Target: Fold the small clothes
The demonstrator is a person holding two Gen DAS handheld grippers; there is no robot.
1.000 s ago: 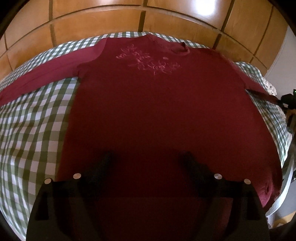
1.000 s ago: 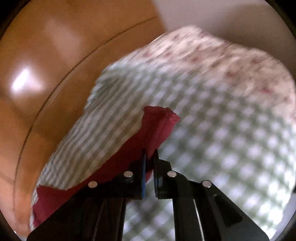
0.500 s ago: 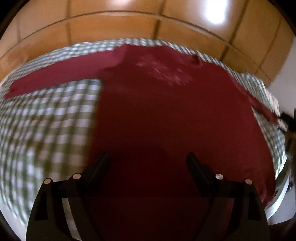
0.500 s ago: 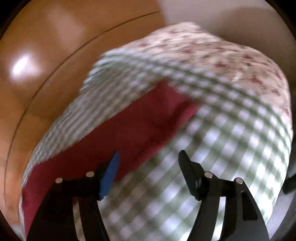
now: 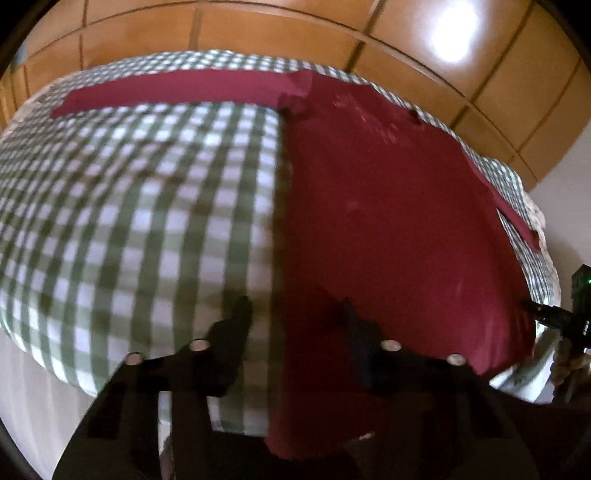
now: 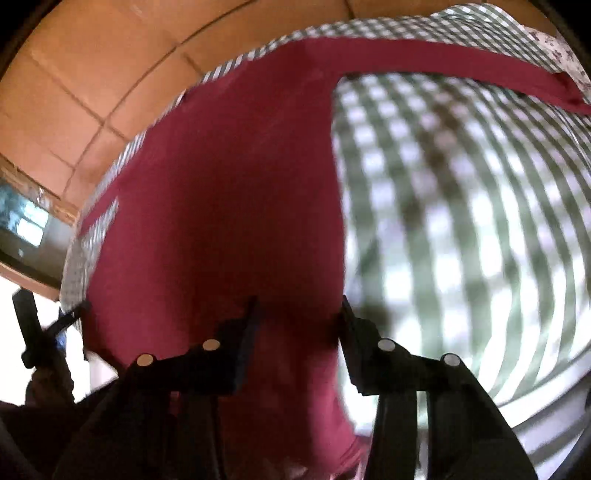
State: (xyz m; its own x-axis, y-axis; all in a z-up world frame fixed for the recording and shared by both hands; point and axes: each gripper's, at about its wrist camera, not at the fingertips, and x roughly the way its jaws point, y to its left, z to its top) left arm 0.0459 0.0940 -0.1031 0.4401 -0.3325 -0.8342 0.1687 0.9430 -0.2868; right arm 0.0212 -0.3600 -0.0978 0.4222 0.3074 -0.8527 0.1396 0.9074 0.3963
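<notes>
A dark red long-sleeved shirt (image 5: 388, 206) lies flat, front up, on a green-and-white checked cloth (image 5: 129, 221), both sleeves spread out sideways. My left gripper (image 5: 295, 310) is open over the shirt's lower left hem corner, one finger above the cloth, one above the shirt. In the right wrist view the shirt (image 6: 221, 206) fills the left half, its right sleeve (image 6: 461, 62) stretched out. My right gripper (image 6: 299, 310) is open and empty over the shirt's lower right hem edge.
A wooden panelled headboard (image 5: 295, 33) runs behind the bed. A floral pillow (image 6: 557, 48) lies at the far right end. The right gripper (image 5: 561, 317) shows at the left view's right edge. The bed's near edge (image 5: 55, 369) drops off just below the hem.
My right gripper let go of the sleeve cuff, opened, and moved down to the shirt's right hem. My left gripper slid left to the left hem corner.
</notes>
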